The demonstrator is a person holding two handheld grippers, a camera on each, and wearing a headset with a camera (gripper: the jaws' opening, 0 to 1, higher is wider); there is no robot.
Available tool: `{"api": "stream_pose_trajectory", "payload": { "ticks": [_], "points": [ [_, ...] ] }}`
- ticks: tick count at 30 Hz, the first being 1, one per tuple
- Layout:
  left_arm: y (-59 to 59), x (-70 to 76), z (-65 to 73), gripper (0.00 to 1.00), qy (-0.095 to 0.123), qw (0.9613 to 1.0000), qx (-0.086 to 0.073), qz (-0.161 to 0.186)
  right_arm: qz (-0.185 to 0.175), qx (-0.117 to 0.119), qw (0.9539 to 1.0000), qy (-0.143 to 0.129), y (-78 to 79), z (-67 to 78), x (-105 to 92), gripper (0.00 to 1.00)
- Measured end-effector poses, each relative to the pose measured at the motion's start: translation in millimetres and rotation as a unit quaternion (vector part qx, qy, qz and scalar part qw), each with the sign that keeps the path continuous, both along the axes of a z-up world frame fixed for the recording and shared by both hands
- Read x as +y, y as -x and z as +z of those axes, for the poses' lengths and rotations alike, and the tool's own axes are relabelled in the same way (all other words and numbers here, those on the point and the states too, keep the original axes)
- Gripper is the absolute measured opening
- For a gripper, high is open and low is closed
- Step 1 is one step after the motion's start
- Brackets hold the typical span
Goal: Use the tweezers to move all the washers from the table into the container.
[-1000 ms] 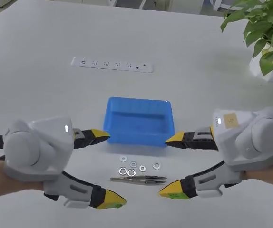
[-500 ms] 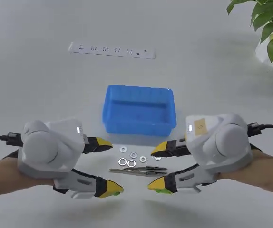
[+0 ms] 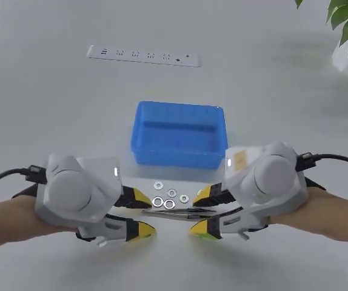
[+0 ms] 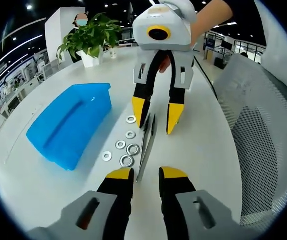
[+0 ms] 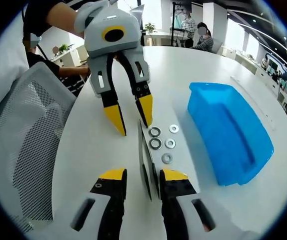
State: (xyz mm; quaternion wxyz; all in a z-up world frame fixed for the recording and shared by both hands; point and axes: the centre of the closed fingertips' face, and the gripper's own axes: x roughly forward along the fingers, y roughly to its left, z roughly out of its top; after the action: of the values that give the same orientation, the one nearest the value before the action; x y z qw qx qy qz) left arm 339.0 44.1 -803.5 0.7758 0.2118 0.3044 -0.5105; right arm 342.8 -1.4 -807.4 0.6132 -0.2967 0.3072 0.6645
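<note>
left gripper (image 3: 142,213) released, jaws apart at tweezers' (image 3: 177,211) left end | right gripper (image 3: 200,212) released, straddling right end, unclamped | washers (image 3: 171,193) on table (image 3: 53,121), between tweezers and container (image 3: 177,159) | we judge tweezers light, thin, springy, slippery: take mid-shank across both 2 arms, squeeze gently | washers tiny, flat, skid-prone

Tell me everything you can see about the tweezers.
The tweezers are slim, grey and metallic-looking, with two thin arms lying flat on the white table, close beside the washers. One end sits between the open jaws of the left gripper, the other between those of the right gripper. Neither grips them.
</note>
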Motion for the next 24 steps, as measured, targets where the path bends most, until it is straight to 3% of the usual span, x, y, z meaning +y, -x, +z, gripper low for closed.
{"api": "stream_pose_trajectory", "payload": {
  "ticks": [11, 13, 19, 20, 21, 24],
  "points": [
    [-2.8, -1.5, -0.4, 0.09, -0.015, 0.9997, -0.001, -0.017, 0.003, -0.029, 0.9995, 0.010, -10.6, -1.1, 2.4, 0.13],
    [-4.4, 0.9, -0.7, 0.07, -0.016, 0.9998, 0.013, -0.004, 0.009, -0.032, 0.9993, 0.014, -9.0, -1.6, 2.3, 0.13],
    [-2.8, -1.2, -1.0, 0.06, -0.032, 0.9993, 0.009, -0.019, 0.035, -0.054, 0.9973, 0.035, -6.9, -2.1, 3.5, 0.08],
    [-2.9, 0.1, -0.8, 0.06, -0.044, 0.9983, -0.005, -0.037, 0.050, -0.060, 0.9963, 0.036, -6.0, -2.0, 3.6, 0.08],
    [-4.0, 0.2, -0.7, 0.06, -0.044, 0.9983, -0.008, -0.037, 0.056, -0.063, 0.9959, 0.035, -5.2, -2.0, 3.6, 0.07],
    [-0.3, 0.8, -1.0, 0.05, -0.043, 0.9983, 0.009, -0.039, 0.052, -0.060, 0.9965, 0.024, -3.5, -1.5, 3.9, 0.07]
  ]
}}
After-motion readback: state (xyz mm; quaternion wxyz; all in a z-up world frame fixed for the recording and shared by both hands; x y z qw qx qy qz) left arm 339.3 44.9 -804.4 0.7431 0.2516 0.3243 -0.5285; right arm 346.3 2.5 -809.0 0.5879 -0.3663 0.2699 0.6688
